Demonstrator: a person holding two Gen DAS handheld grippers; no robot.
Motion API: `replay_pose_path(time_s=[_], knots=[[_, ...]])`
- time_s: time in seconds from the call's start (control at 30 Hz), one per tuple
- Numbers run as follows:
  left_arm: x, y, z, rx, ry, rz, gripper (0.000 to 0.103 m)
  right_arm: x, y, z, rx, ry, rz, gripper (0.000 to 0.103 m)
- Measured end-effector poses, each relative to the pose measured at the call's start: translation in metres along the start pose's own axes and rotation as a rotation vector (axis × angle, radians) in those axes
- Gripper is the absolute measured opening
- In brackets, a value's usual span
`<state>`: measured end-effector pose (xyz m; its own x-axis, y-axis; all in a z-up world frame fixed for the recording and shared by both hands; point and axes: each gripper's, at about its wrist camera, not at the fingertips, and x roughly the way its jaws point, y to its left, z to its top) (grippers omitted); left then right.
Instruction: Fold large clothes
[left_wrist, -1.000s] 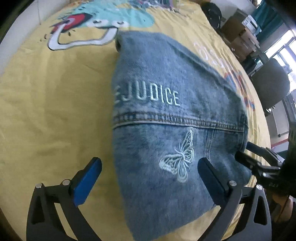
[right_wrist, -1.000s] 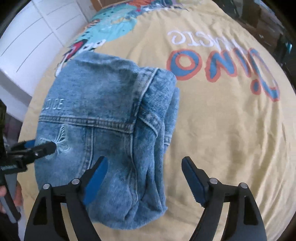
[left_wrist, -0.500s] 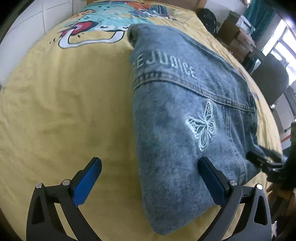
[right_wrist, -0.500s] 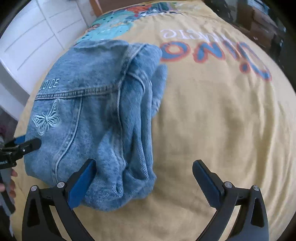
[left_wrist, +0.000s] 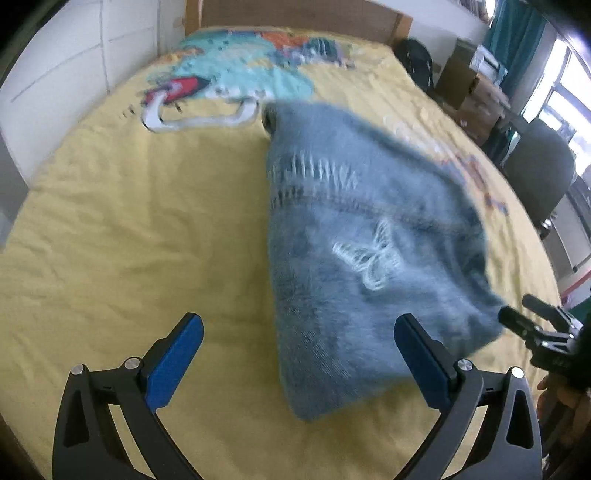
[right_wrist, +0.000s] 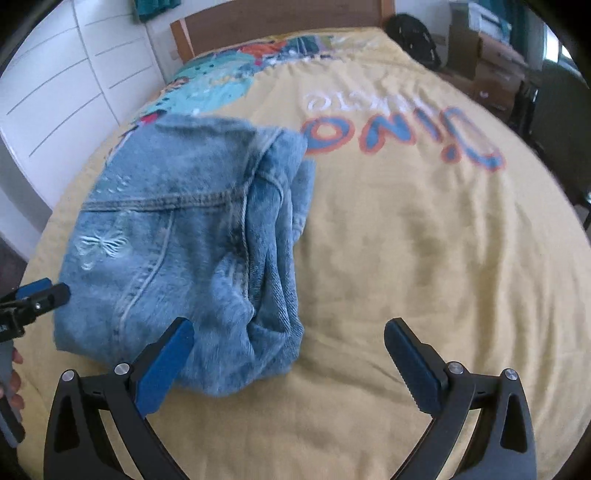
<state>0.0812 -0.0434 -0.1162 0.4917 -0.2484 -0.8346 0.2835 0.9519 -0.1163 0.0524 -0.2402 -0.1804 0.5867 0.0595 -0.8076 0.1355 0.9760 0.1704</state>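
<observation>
Jacket (right_wrist: 177, 236) folded – both grippers wide apart

Beyond the blue-padded fingers (left_wrist: 173, 362) on black frames, the folded denim jacket (left_wrist: 362, 251) is faded light blue with paler stitched seams, a white embroidered butterfly (left_wrist: 369, 258) and white lettering. The bed cover (right_wrist: 424, 258) beneath is yellow, printed with a turquoise cartoon (left_wrist: 236, 74) and blue letters (right_wrist: 406, 136) outlined in orange-red.
</observation>
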Motion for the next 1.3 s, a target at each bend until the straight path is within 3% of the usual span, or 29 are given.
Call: replay_pose_path(time_s=[0.2, 0.43, 0.83, 1.3], knots=[[-0.087, -0.009, -0.001, 0.044, -0.11, 0.118, 0.102, -0.083, -0.011, 0.0, -0.018, -0.087, -0.035, 0.103], [-0.128, 0.0, -0.034, 0.009, -0.097, 0.214, 0.102, -0.161, -0.027, -0.015, -0.018, -0.165, -0.103, 0.103], [-0.145, 0.004, -0.052, -0.003, -0.098, 0.242, 0.102, -0.197, -0.049, -0.047, 0.02, -0.17, -0.148, 0.103], [-0.142, -0.001, -0.056, 0.004, -0.073, 0.233, 0.102, -0.197, -0.048, -0.05, 0.011, -0.158, -0.144, 0.103]])
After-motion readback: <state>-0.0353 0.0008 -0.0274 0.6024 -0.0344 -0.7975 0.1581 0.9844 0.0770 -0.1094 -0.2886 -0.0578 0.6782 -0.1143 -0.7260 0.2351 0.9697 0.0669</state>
